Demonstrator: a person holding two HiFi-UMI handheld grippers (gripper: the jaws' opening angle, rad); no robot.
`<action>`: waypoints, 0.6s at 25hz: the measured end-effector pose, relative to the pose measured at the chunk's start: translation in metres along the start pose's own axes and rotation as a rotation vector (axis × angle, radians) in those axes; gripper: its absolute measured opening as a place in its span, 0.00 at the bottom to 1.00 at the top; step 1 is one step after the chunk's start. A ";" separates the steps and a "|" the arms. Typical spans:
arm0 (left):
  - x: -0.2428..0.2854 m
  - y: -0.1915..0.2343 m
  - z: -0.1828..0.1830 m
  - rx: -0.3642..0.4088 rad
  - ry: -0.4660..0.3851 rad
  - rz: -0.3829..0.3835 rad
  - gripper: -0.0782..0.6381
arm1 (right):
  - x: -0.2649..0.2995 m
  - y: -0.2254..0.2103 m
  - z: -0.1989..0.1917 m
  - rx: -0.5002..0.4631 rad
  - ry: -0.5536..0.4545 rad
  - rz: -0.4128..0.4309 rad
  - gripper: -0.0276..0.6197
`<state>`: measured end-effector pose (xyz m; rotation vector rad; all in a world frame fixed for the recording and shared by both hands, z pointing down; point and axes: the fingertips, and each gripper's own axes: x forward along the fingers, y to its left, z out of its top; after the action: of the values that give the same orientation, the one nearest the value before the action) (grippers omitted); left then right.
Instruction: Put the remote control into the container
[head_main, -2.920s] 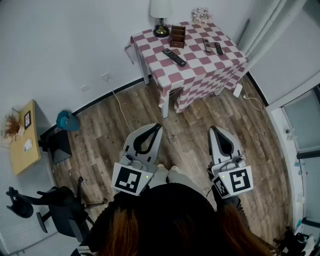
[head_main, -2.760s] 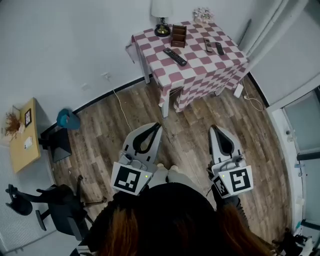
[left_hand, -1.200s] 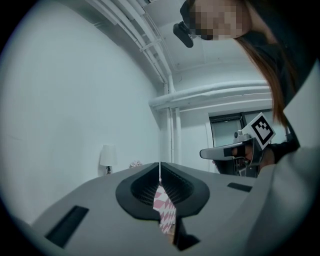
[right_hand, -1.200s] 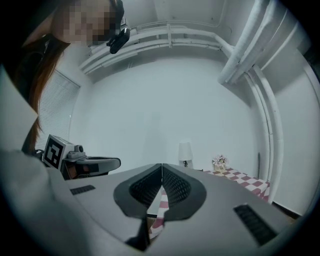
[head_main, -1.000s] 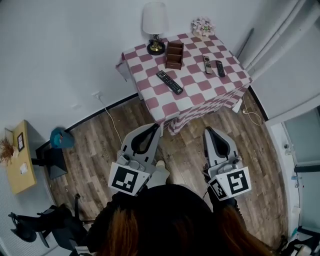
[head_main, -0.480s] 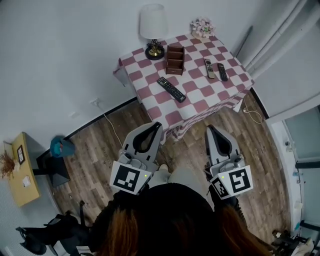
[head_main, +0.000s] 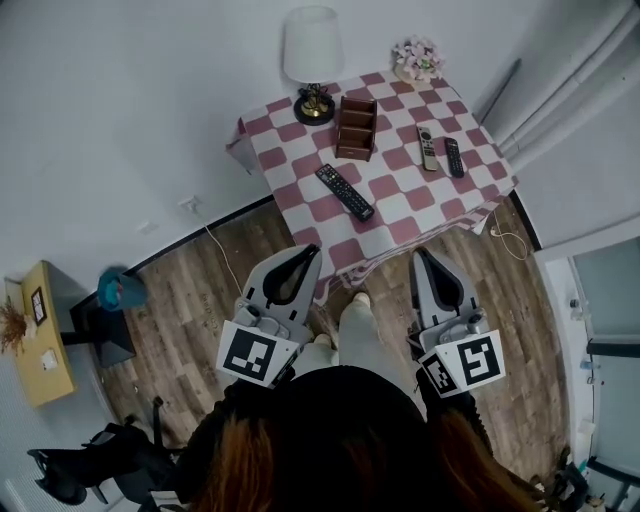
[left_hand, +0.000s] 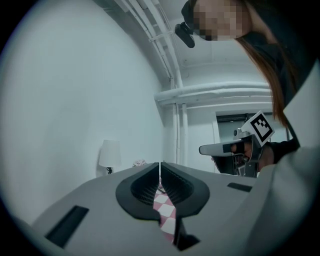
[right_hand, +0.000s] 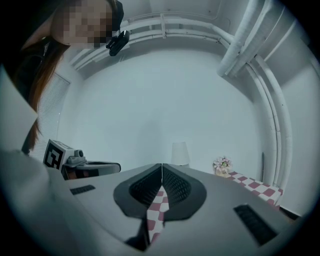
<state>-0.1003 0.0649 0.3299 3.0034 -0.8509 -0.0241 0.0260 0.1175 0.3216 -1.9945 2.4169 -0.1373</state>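
A long black remote control (head_main: 345, 191) lies on the red-and-white checked tablecloth (head_main: 400, 205), near its left front. Two smaller remotes, one grey (head_main: 426, 148) and one black (head_main: 454, 157), lie side by side at the right. A brown wooden container (head_main: 356, 127) with compartments stands at the back, beside the lamp. My left gripper (head_main: 310, 249) and right gripper (head_main: 419, 254) hover shut and empty just short of the table's front edge. In the gripper views the jaw tips of the left gripper (left_hand: 160, 164) and the right gripper (right_hand: 161, 165) meet, with only checked cloth showing behind them.
A white lamp (head_main: 312, 48) and a small flower pot (head_main: 418, 58) stand at the table's back edge. White pipes (head_main: 560, 90) run down the right wall. A cable (head_main: 222, 255) trails across the wooden floor at left. A yellow desk (head_main: 38, 335) and a black chair (head_main: 75, 470) stand far left.
The table has come nearer and now lies right in front of both grippers. The grippers keep the same pose, both shut.
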 end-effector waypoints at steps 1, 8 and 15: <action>0.007 0.006 -0.001 -0.001 0.003 0.017 0.14 | 0.006 -0.006 0.001 -0.003 0.001 0.010 0.07; 0.064 0.028 0.011 0.027 -0.010 0.094 0.13 | 0.048 -0.063 0.017 -0.024 -0.002 0.074 0.07; 0.115 0.033 0.020 0.026 -0.037 0.125 0.14 | 0.080 -0.104 0.025 -0.024 0.004 0.154 0.07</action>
<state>-0.0202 -0.0233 0.3099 2.9756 -1.0488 -0.0673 0.1144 0.0183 0.3082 -1.8090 2.5742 -0.1121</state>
